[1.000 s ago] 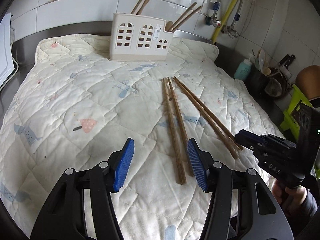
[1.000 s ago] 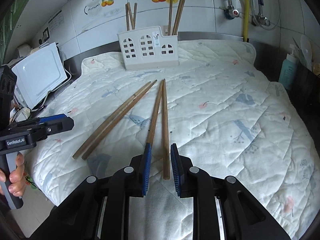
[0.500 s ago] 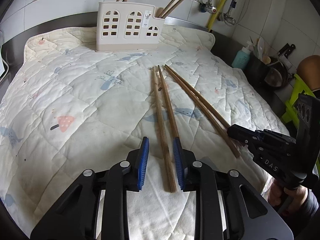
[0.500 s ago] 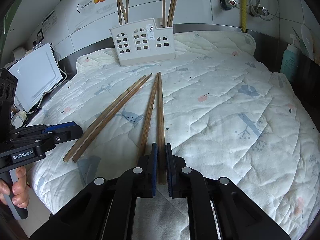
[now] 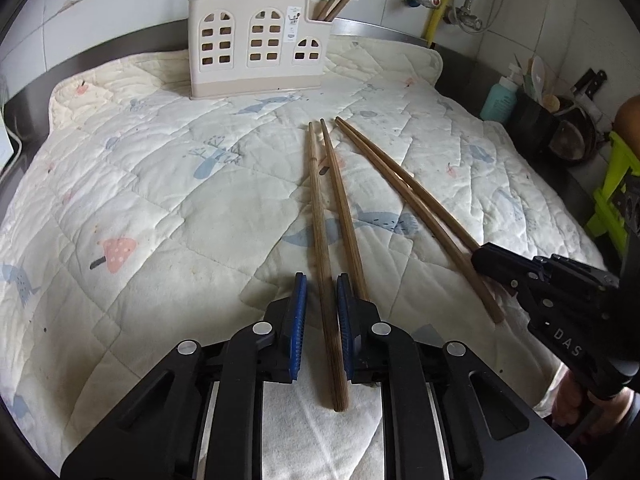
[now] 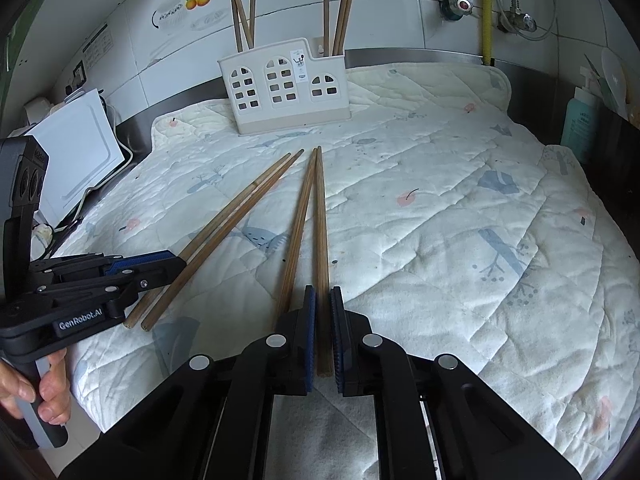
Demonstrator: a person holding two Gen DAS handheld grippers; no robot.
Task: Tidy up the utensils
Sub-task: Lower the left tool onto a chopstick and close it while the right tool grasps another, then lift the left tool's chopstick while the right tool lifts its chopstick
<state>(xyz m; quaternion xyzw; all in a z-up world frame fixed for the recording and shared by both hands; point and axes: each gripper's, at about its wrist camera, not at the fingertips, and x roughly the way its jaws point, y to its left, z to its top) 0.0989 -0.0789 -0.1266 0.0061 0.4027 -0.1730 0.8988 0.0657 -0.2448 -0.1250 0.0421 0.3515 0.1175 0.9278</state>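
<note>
Several wooden chopsticks lie on a quilted cloth (image 5: 160, 200) in two pairs. A cream utensil holder (image 5: 256, 44) stands at the back with chopsticks upright in it; it also shows in the right wrist view (image 6: 286, 88). My left gripper (image 5: 322, 284) straddles the near end of one chopstick (image 5: 320, 216), its blue pads close on both sides with a small gap. My right gripper (image 6: 323, 296) is shut on the near end of another chopstick (image 6: 320, 216). Each gripper shows in the other's view, the right gripper (image 5: 492, 258) and the left gripper (image 6: 160, 264).
A white appliance (image 6: 72, 160) stands left of the cloth. A teal bottle (image 5: 498, 100) and dark pots (image 5: 568, 136) sit at the right by a green stool (image 5: 612, 192). Taps and a yellow pipe (image 6: 486, 8) hang on the tiled wall.
Both grippers moved forward onto the chopstick ends and narrowed. The left went from wide open to nearly closed around its chopstick; the right closed onto its chopstick.
</note>
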